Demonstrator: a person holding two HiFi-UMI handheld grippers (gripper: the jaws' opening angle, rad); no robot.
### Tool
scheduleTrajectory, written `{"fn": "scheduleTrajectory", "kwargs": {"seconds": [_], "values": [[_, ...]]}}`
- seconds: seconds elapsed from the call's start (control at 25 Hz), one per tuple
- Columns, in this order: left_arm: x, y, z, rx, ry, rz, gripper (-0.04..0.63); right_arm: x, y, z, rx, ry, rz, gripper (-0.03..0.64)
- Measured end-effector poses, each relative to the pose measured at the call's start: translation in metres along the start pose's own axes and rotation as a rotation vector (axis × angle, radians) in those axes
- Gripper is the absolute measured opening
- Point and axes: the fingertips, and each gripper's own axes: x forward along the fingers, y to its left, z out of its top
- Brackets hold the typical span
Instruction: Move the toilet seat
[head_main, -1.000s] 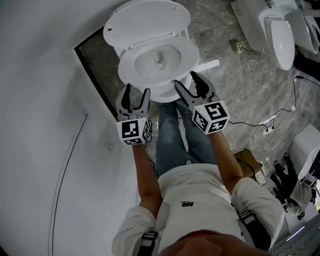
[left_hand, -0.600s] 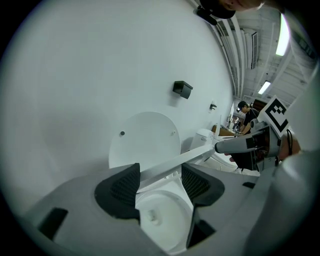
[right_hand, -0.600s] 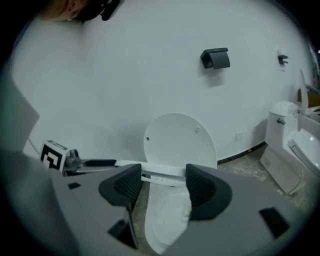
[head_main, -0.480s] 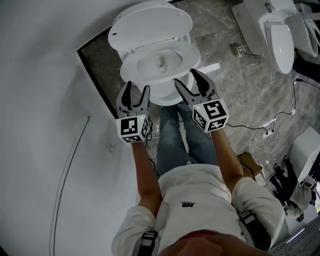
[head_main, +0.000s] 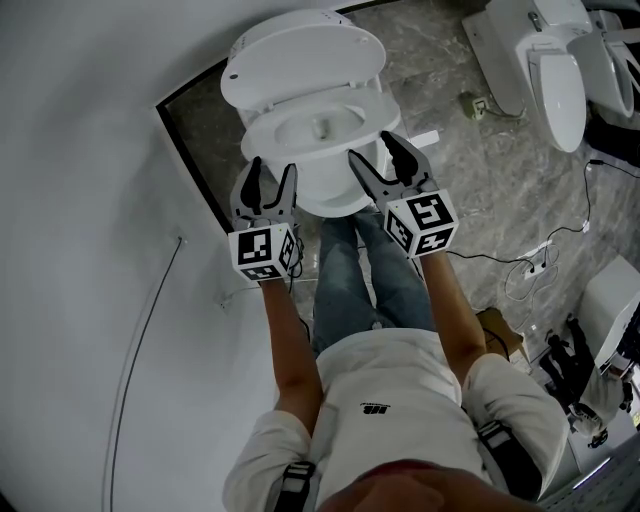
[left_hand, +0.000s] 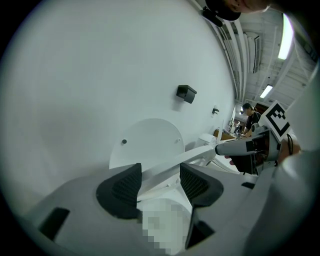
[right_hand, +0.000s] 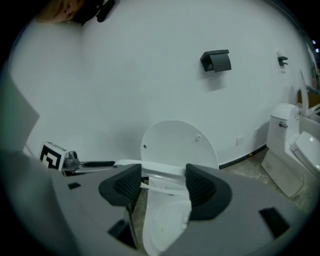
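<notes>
A white toilet stands by the wall with its lid (head_main: 300, 55) raised. The toilet seat (head_main: 262, 128) rings the bowl. My left gripper (head_main: 270, 180) straddles the seat's front left rim, and its jaws have just been closing on that rim. In the left gripper view the seat (left_hand: 165, 167) runs aslant between the pads of the left gripper (left_hand: 160, 182). My right gripper (head_main: 385, 160) grips the front right rim. In the right gripper view the seat (right_hand: 160, 170) sits between the pads of the right gripper (right_hand: 162, 182), a little above the bowl.
The white wall (head_main: 90, 200) curves along the left, with a dark base strip (head_main: 190, 140) beside the toilet. More white toilets (head_main: 560, 70) stand at the upper right. Cables (head_main: 530, 265) lie on the stone floor. The person's legs (head_main: 350, 270) stand close to the bowl.
Both grippers have moved forward and a little up along the seat's front rim. The left jaws stand slightly narrower than before.
</notes>
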Motion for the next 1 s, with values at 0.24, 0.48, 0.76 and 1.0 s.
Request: {"fn": "scheduleTrajectory", "kwargs": {"seconds": [0.24, 0.48, 0.76, 1.0], "values": [[0.008, 0.006, 0.010, -0.010, -0.016, 0.005, 0.259, 0.008, -0.004, 0.011, 0.000, -0.014, 0.002, 0.296], [0.016, 0.011, 0.019, -0.020, -0.026, 0.011, 0.255, 0.016, -0.009, 0.021, 0.008, -0.025, 0.003, 0.296], [0.025, 0.017, 0.029, -0.030, -0.041, 0.016, 0.250, 0.024, -0.012, 0.032, 0.005, -0.037, 0.004, 0.295], [0.031, 0.022, 0.038, -0.035, -0.052, 0.020, 0.244, 0.031, -0.015, 0.042, -0.002, -0.046, 0.001, 0.293]]}}
